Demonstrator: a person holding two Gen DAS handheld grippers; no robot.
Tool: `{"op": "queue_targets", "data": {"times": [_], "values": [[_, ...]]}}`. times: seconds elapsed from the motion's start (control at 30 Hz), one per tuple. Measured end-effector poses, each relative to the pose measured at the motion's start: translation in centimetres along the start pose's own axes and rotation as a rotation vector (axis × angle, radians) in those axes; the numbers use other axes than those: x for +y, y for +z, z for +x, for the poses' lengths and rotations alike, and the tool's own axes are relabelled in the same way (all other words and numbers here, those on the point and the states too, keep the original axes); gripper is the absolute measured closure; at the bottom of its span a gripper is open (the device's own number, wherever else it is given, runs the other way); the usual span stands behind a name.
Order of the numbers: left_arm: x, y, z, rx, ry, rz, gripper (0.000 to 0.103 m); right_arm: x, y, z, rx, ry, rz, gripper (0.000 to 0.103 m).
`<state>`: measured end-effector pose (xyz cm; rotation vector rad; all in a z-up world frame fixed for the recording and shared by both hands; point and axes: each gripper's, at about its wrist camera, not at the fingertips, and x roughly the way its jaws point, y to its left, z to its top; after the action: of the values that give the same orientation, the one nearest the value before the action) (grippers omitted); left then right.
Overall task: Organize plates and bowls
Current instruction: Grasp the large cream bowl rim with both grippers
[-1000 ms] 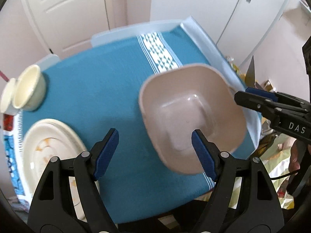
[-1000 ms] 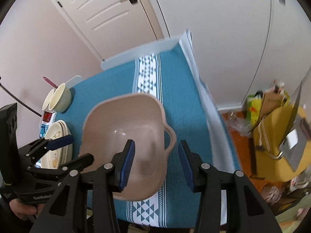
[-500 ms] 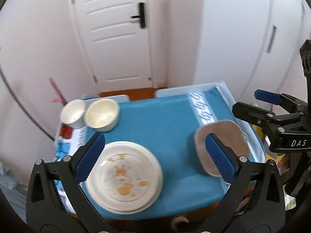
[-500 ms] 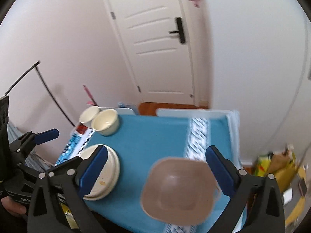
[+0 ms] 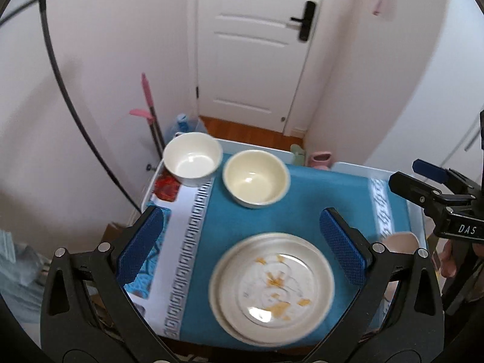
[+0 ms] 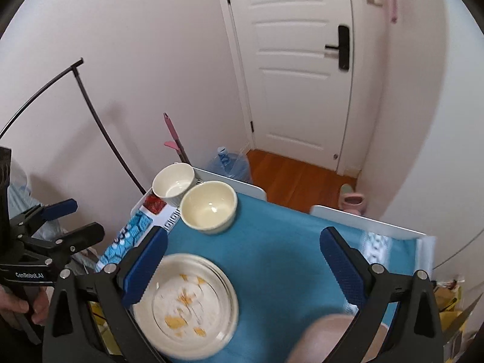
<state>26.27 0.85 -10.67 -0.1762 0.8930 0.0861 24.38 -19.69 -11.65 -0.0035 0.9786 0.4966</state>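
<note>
the stack of plates (image 5: 272, 287) sits at the near edge of the blue-clothed surface (image 5: 317, 199), its top plate flecked with orange, and two cream bowls (image 5: 256, 178) stand side by side touching at the far left corner, probably parked there to be nested. the left hand-held gripper (image 5: 242, 248) and the right hand-held gripper (image 6: 242, 260) both hover well above with their pads spread wide and nothing between them. the pink square bowl (image 6: 329, 341) shows broadly only in the right view, at the near right; the left view catches just its rim.
</note>
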Motion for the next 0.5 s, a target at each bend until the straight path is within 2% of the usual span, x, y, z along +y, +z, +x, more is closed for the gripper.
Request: {"op": "queue_targets", "data": {"times": [0.17,0.37,0.43,0.5], "values": [[4.3,2.0,5.7,0.120,-0.062,-0.089,0.000,0.8,2.8,7.1,0.116,-0.008,0.041,0.003],[6.5,2.5,13.0,0.247,-0.126,-0.135,0.002,0.4,3.2,14.7,0.254,-0.062,0.103,0.004],[6.4,2.5,15.4,0.287,-0.136,-0.127,0.005,0.2,3.0,16.6,0.299,-0.057,0.125,0.015],[6.4,2.5,17.1,0.316,-0.152,-0.129,0.018,-0.1,2.7,17.8,0.329,-0.062,0.135,0.020]]}}
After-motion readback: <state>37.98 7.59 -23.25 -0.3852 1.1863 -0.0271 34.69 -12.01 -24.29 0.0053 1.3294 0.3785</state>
